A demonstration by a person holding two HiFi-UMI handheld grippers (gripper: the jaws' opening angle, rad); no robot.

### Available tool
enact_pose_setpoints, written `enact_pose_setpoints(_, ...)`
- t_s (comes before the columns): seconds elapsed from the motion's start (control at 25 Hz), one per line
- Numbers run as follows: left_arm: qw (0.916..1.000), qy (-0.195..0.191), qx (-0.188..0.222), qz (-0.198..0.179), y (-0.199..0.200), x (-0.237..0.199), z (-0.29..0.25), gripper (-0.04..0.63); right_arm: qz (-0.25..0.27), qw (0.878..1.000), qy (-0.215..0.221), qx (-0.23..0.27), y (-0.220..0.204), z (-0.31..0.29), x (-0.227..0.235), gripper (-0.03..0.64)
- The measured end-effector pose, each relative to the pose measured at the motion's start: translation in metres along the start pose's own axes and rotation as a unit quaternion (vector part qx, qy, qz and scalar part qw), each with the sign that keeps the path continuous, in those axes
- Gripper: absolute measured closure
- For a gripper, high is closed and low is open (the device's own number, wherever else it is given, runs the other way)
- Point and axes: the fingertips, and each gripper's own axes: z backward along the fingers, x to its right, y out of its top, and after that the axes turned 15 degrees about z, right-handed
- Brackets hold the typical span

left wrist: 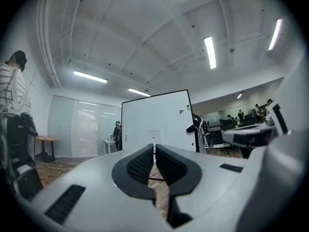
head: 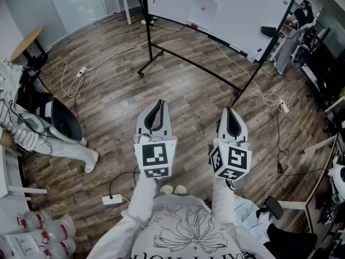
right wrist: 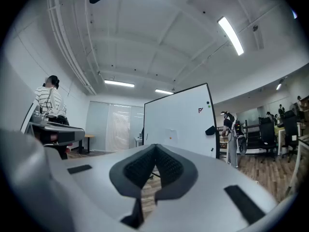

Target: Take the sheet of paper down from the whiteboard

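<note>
Head view: we're well back from the whiteboard, with the sheet of paper stuck on it. The left gripper and right gripper are both pinched together, holding nothing. Left gripper view: the sheet sits dead ahead, just above the closed jaws. Right gripper view: it's slightly right of them. We'd walk up, open one gripper, pinch a lower corner and peel gently.

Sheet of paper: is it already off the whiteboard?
No, the head view shows the sheet of paper hanging on the whiteboard, with an orange dot near its middle.
</note>
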Motion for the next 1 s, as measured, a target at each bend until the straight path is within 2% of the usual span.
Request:
enact_pose_setpoints(0.52, 1.0000, 0.006, -0.003, 0.001, -0.010, 0.013, -0.015, 0.581, -0.009, 1.000, -0.006, 0.000, -0.013, -0.010, 0.020, 0.614)
enact_pose_setpoints(1.0, 0.9998, 0.013, -0.015, 0.007, -0.029, 0.022, -0.054, 0.581, -0.008, 1.000, 0.016, -0.009, -0.034, -0.045, 0.032, 0.614)
